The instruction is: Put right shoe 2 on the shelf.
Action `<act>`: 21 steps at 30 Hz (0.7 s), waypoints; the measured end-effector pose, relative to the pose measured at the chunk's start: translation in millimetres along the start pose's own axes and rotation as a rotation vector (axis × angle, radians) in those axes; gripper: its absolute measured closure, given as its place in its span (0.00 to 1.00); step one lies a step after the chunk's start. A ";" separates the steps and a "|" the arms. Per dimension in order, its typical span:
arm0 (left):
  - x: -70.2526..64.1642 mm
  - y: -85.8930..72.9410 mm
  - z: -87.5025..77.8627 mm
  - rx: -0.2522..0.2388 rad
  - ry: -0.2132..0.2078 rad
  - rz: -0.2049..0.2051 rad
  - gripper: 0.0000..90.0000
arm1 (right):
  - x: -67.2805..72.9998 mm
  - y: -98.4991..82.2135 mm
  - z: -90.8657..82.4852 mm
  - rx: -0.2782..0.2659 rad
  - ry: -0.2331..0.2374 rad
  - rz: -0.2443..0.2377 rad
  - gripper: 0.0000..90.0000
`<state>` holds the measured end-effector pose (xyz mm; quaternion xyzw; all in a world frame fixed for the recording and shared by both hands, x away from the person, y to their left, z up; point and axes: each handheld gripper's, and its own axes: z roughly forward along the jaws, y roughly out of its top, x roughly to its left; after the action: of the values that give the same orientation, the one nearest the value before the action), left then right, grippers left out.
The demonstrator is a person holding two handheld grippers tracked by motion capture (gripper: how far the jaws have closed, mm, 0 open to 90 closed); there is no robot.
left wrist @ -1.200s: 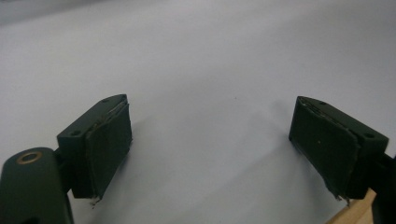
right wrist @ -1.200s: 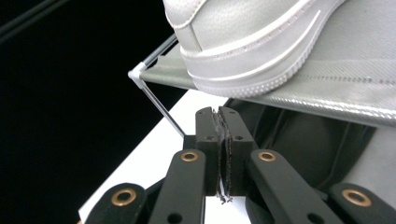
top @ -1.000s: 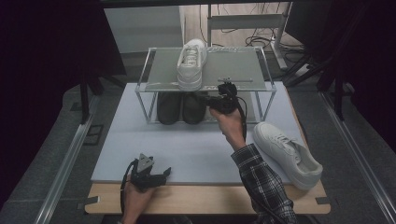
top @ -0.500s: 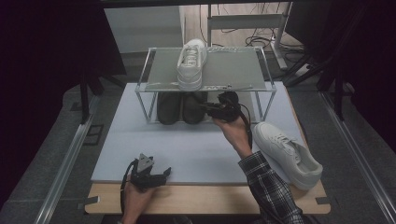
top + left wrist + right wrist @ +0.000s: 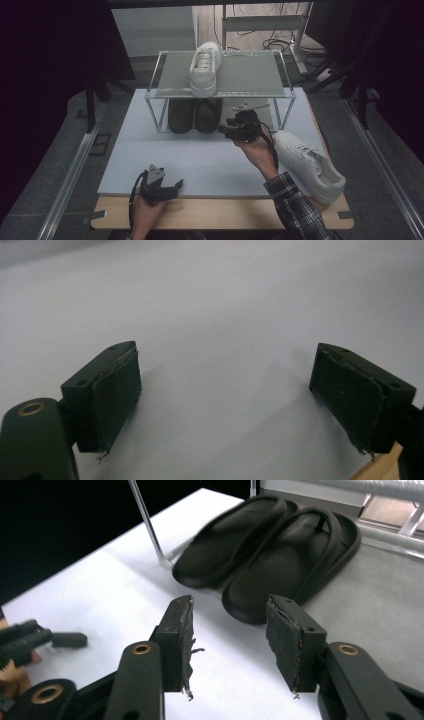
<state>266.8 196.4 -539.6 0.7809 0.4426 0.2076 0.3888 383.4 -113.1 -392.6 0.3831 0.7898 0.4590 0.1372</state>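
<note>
**Right gripper backing off the slippers**

Left gripper is idling near the table edge, jaws spread, empty. Right gripper jaws have just been opening, nothing between them. Pair of black rubber slide slippers is sitting under the metal-frame shelf: probably light, flexible, grippy; pinch the strap or sole edge.

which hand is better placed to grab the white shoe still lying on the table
Right. The right gripper, whose jaws have just been opening with nothing between them, hovers by the rack, beside the white shoe. The left gripper rests open at the table's near edge, much farther off.
</note>
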 end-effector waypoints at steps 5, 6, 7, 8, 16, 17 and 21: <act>-0.1 0.0 0.1 -0.001 -0.001 -0.002 0.14 | -1.6 -7.9 -5.6 0.014 -0.009 -0.014 0.58; -0.1 0.0 0.1 -0.001 -0.001 -0.002 0.14 | -2.1 -9.6 -6.8 0.017 -0.012 -0.016 0.58; -0.1 0.0 0.1 -0.001 -0.001 -0.002 0.14 | -2.6 -11.2 -7.8 0.019 -0.016 -0.019 0.58; -0.1 0.0 0.1 -0.001 -0.001 -0.002 0.14 | -3.2 -12.8 -8.9 0.022 -0.019 -0.024 0.58; -0.2 0.0 0.1 -0.002 -0.001 -0.003 0.14 | -6.4 -24.3 -18.5 0.040 -0.043 -0.048 0.58; -0.2 0.0 0.1 -0.002 -0.001 -0.003 0.14 | -6.9 -25.5 -20.1 0.041 -0.045 -0.046 0.58; -0.2 0.0 0.1 -0.002 0.000 -0.003 0.14 | -10.0 -30.2 -26.6 0.051 -0.054 -0.044 0.58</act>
<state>266.8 196.2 -539.7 0.7800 0.4433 0.2073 0.3900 360.5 -145.5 -404.7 0.3811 0.8055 0.4251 0.1588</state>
